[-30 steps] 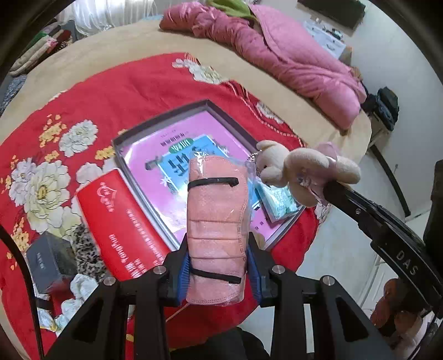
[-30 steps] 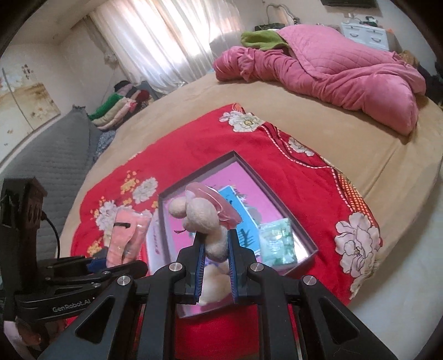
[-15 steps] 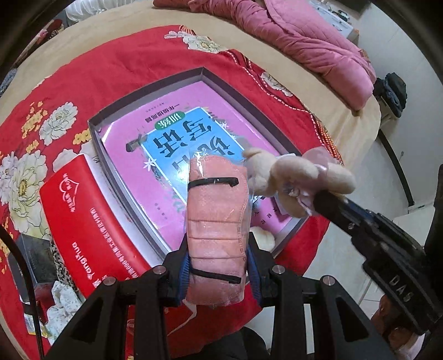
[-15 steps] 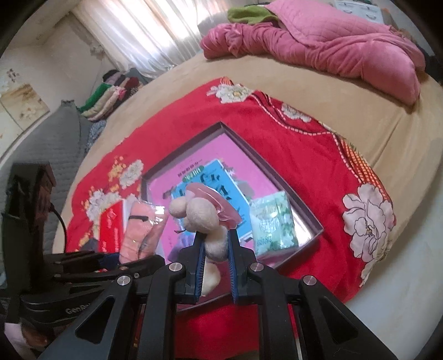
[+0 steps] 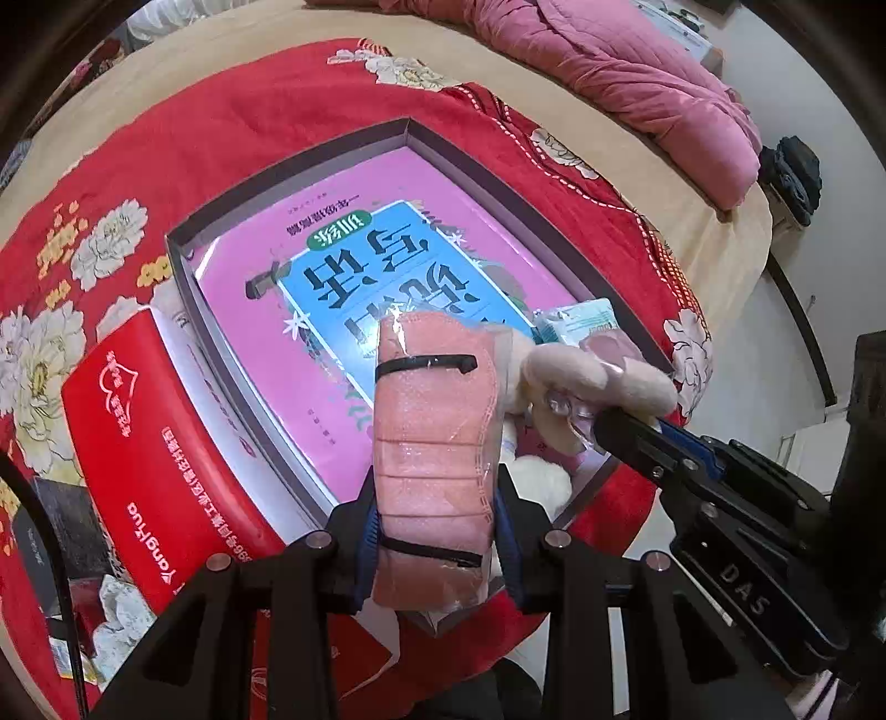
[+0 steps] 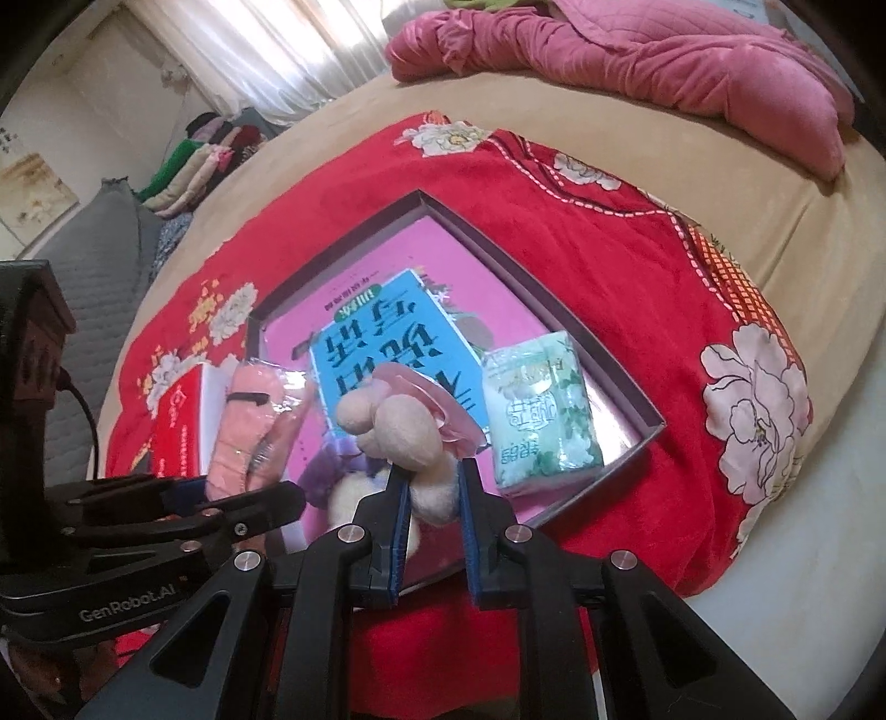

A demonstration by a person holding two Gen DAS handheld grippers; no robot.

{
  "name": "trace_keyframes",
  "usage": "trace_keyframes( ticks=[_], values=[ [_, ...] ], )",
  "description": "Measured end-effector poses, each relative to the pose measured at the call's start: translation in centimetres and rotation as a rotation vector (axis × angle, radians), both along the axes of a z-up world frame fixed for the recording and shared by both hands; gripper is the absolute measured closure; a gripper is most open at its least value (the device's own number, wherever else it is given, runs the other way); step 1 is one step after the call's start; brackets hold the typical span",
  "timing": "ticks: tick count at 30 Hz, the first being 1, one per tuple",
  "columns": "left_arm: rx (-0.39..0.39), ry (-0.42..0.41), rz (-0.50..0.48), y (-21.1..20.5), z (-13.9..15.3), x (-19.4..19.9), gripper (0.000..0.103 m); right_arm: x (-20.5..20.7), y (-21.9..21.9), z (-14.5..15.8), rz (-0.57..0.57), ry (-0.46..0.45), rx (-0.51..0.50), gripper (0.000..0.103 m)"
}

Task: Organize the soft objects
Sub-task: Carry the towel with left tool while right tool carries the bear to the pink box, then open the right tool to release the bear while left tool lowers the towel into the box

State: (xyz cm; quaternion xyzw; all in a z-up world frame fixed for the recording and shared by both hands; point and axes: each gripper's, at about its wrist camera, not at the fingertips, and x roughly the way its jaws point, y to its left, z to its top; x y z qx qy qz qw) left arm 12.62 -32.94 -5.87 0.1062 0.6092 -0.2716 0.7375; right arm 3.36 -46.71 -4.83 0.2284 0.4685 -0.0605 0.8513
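- The left gripper pinches a pink packet wrapped in clear plastic, its 2 blue pads pressed on the packet's sides; the packet stands upright over the near edge of the shallow box.
- The right gripper holds a cream plush toy between its blue pads; its jaws have just been opening a little, and a narrow gap shows beside the toy on the right pad's side.
- The toy hangs over the box's near part, just beside the pink packet.
- The box lies on a red floral blanket near the bed's near edge; a pink and blue book covers its floor.
- A green tissue pack lies in the box's near right corner.
- A red carton lies against the box's left wall.
- A pink quilt is heaped at the bed's far edge.
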Motion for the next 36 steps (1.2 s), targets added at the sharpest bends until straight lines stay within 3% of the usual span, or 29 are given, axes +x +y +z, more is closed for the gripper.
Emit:
trace_keyframes(
  ticks=[8, 12, 23, 26, 36],
  values=[
    [0.012, 0.015, -0.002, -0.1, -0.4, 0.2, 0.067, 0.1, -0.6, -0.7, -0.023, 0.023, 0.002, 0.082],
    [0.025, 0.018, -0.01, -0.2, -0.6, 0.2, 0.066, 0.3, -0.7, -0.7, -0.033, 0.032, -0.003, 0.073],
    [0.047, 0.046, -0.017, -0.5, -1.4, 0.3, 0.066, -0.2, -0.9, 0.2, -0.044, 0.023, -0.035, 0.068],
    [0.057, 0.043, -0.017, -0.6, -1.6, 0.4, 0.066, -0.3, -0.9, 0.5, -0.044, 0.017, -0.037, 0.061],
    [0.051, 0.058, -0.026, -0.8, -2.0, 0.4, 0.064, -0.8, -1.0, 1.1, -0.047, 0.009, -0.037, 0.06]
  ],
)
